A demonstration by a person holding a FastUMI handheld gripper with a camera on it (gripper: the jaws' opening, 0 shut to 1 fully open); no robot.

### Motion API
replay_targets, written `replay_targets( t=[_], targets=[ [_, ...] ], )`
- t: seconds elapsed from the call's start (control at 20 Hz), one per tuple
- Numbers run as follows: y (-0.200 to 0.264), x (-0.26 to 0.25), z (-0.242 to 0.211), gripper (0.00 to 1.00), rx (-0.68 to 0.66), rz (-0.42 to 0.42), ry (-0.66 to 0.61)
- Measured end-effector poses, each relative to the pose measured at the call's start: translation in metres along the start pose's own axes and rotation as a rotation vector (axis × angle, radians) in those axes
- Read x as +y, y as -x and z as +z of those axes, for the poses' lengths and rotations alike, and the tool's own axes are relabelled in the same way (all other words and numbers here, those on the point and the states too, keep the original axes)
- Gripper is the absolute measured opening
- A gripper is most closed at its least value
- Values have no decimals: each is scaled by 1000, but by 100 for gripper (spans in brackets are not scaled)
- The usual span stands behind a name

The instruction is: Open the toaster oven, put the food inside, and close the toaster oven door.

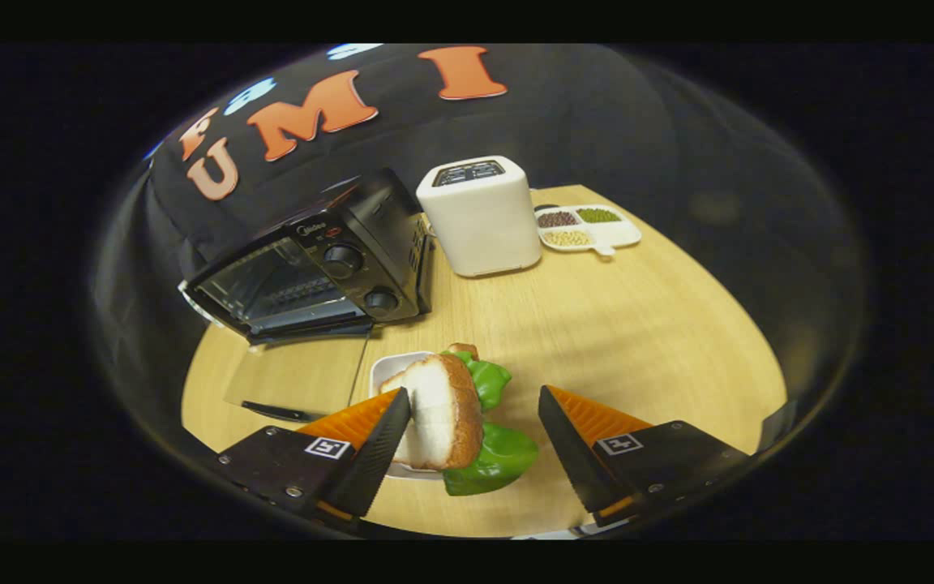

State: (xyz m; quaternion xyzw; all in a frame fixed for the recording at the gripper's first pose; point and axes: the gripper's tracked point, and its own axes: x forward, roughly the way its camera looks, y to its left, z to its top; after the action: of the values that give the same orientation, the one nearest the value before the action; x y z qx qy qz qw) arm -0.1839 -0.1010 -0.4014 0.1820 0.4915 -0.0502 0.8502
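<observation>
Two appliances (479,215) beyond open-fingered gripper (475,442)

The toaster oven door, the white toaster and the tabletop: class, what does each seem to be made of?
Toaster oven door: glass, apparently; the wood shows through it. White toaster: probably smooth matte plastic, evenly coloured with rounded edges. Tabletop: pale wood or wood-look laminate, showing grain lines. The open gripper straddles the sandwich.

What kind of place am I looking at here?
Probably a mock kitchen counter in a booth: a toaster oven with its door down, a white toaster and a sandwich between the open fingers on a wooden table.
</observation>
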Motion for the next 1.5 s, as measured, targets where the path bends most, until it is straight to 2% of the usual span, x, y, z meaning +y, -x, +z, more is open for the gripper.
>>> replay_targets(
  t=[0.15,0.25,0.3,0.5,0.65,0.95,1.2,1.35,1.5],
  targets=[
    [-6,8,-9,93,39,66,-105],
    [-6,16,-11,76,60,89,-146],
    [-5,21,-12,59,83,101,-166],
    [8,33,-2,39,79,120,-181],
    [20,45,16,36,33,116,-157],
    [39,97,54,35,-66,217,-223],
    [22,158,66,35,-106,325,-278],
    [3,187,70,35,-123,355,-308],
    [-18,215,74,36,-119,401,-410]
  ],
)
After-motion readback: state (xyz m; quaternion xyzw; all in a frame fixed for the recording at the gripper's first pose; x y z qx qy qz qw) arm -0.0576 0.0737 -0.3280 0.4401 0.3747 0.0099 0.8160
